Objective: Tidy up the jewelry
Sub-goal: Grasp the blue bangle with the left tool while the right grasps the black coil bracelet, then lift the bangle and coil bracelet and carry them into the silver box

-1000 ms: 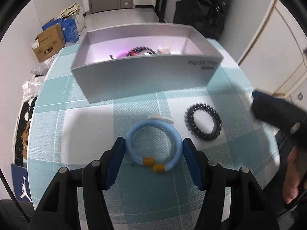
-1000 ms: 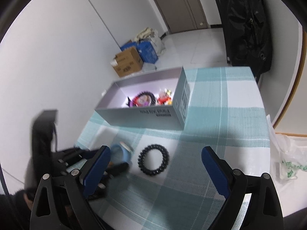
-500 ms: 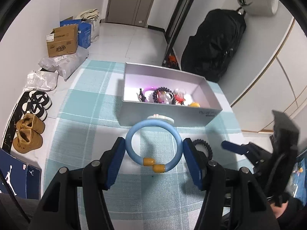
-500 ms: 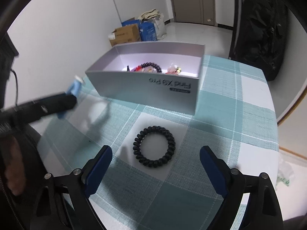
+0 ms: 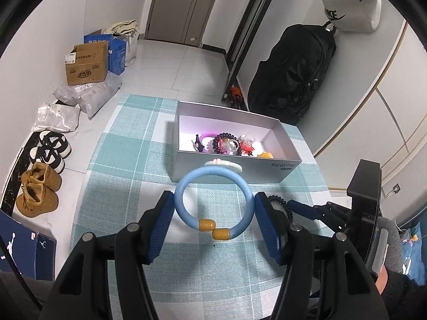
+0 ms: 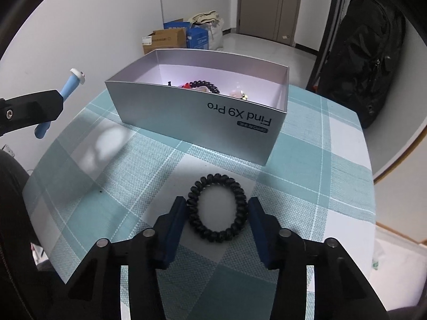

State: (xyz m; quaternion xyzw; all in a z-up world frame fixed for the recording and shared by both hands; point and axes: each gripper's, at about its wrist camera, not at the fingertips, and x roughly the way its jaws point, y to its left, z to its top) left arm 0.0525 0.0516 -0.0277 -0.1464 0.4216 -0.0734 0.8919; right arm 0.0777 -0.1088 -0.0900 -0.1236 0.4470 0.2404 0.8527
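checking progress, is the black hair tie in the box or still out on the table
Out. The hair tie lies flat on the tablecloth in front of the box, between the right gripper pads.

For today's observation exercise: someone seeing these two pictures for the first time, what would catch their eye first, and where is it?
First, the blue bangle, gripped between the left gripper's fingers and lifted off the checked cloth in front of the box. Next, the black coil tie lying on the cloth, between the right gripper's fingers, which have just been closing on it. Then the colourful pieces already inside the silver box.
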